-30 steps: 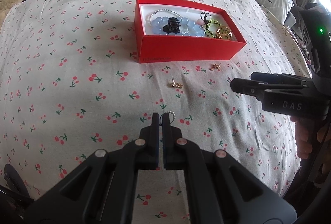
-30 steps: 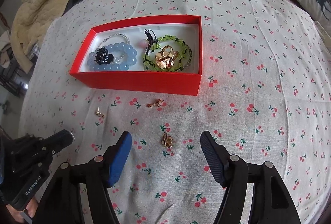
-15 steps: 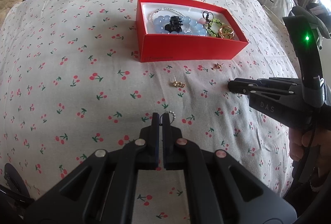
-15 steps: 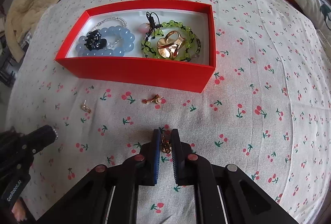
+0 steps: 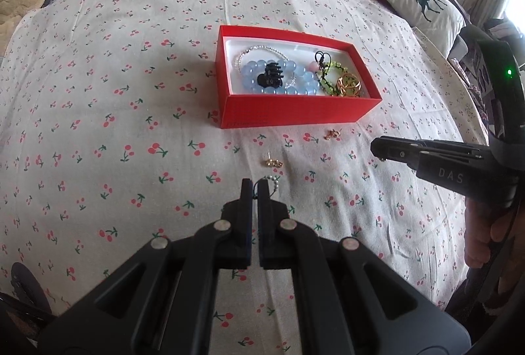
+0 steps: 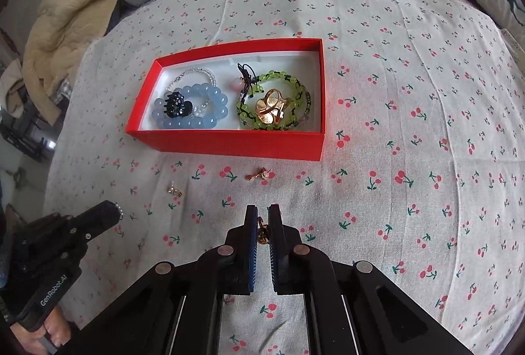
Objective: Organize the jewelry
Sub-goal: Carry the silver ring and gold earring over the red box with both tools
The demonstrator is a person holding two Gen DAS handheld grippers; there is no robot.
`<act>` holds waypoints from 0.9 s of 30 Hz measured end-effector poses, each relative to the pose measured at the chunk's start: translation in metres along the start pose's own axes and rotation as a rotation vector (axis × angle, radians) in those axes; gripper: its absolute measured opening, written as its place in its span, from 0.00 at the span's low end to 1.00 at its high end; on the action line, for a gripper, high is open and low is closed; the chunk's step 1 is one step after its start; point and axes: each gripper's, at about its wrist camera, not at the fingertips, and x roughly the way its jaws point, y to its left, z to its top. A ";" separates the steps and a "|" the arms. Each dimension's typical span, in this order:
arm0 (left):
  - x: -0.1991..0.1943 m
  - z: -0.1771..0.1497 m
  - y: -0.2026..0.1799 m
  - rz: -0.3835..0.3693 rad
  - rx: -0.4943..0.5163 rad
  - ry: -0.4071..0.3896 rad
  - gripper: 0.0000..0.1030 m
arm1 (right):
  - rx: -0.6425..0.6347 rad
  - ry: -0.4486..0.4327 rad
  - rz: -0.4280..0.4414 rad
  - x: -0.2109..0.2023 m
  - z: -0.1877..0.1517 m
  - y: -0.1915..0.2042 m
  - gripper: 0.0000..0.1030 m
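My right gripper (image 6: 261, 225) now clamped on gold ring (image 6: 262, 232) — was apart a second ago. Left gripper (image 5: 255, 187) pinches pearl piece (image 5: 273, 180). Both lifted off bed — red box (image 6: 226, 143) next.

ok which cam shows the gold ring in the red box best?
Right wrist: the gold ring lies in full view from above, inside the green bead bracelet. Left wrist sees it lower and smaller, partly behind the red box front wall.

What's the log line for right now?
left claw: shut on pearl ring | right claw: shut on gold ring | red box: two earrings outside
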 end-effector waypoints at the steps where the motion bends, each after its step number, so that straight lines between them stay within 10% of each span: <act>1: -0.002 0.003 0.000 -0.003 -0.006 -0.007 0.03 | 0.006 -0.008 0.005 -0.004 0.002 -0.002 0.06; 27: 0.039 0.068 0.014 -0.125 -0.167 -0.073 0.03 | 0.116 -0.076 0.164 0.007 0.051 -0.012 0.06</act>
